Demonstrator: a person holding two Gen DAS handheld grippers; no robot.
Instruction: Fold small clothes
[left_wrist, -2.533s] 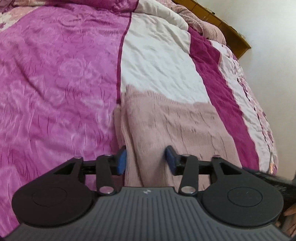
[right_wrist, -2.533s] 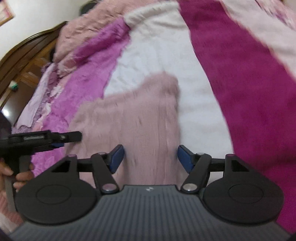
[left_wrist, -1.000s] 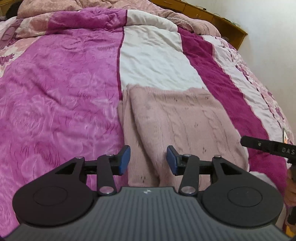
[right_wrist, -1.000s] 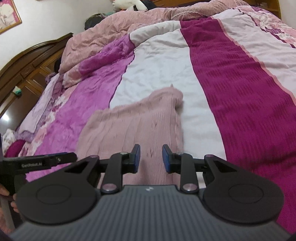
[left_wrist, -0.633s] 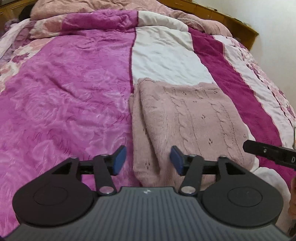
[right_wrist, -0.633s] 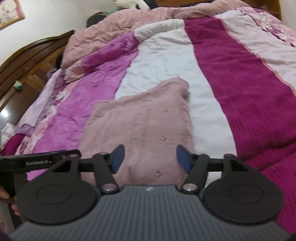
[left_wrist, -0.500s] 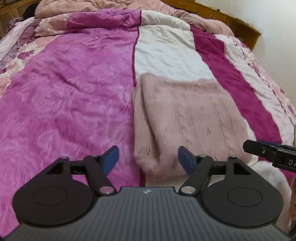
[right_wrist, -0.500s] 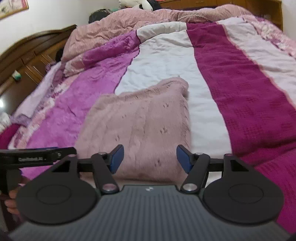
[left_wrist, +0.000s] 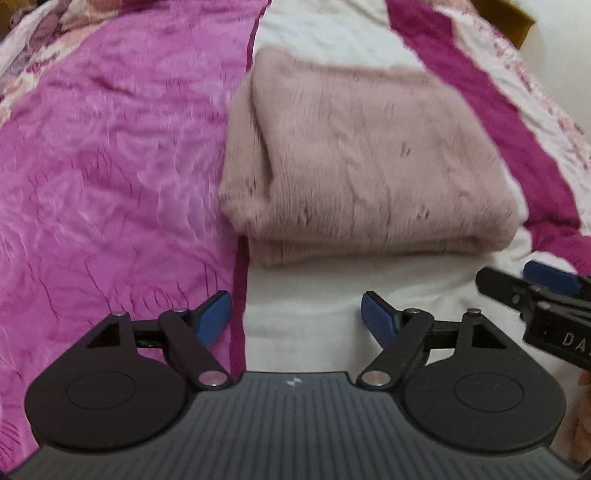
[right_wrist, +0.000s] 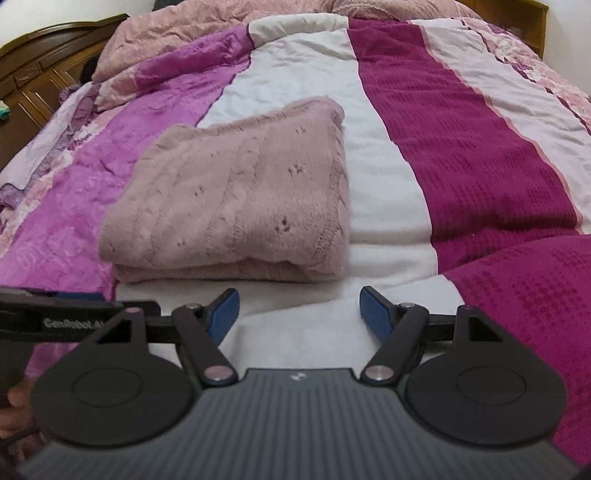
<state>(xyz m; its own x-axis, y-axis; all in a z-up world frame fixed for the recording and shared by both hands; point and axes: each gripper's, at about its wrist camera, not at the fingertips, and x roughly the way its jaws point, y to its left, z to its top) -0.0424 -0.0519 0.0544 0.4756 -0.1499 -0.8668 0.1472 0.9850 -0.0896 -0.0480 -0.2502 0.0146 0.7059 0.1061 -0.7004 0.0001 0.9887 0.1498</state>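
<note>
A dusty-pink knitted sweater (left_wrist: 369, 155) lies folded in a thick rectangle on the white stripe of the bedspread, also seen in the right wrist view (right_wrist: 236, 199). My left gripper (left_wrist: 295, 310) is open, a short way in front of the sweater's near fold, with only bedspread between its blue pads. My right gripper (right_wrist: 299, 306) is just short of the same near edge; its jaws are opening and nothing is between them. Each gripper shows at the edge of the other's view: the right gripper (left_wrist: 546, 280) and the left gripper (right_wrist: 74, 306).
The bedspread has a bright pink floral panel (left_wrist: 110, 166) left of the sweater and a dark magenta stripe (right_wrist: 461, 147) to its right. Rumpled pink bedding (right_wrist: 192, 33) is piled at the far end. A dark wooden headboard (right_wrist: 44, 74) stands at the far left.
Both grippers opened wider and drew back off the sweater toward its near edge. The sweater, earlier between the pads, now lies folded ahead of both.
</note>
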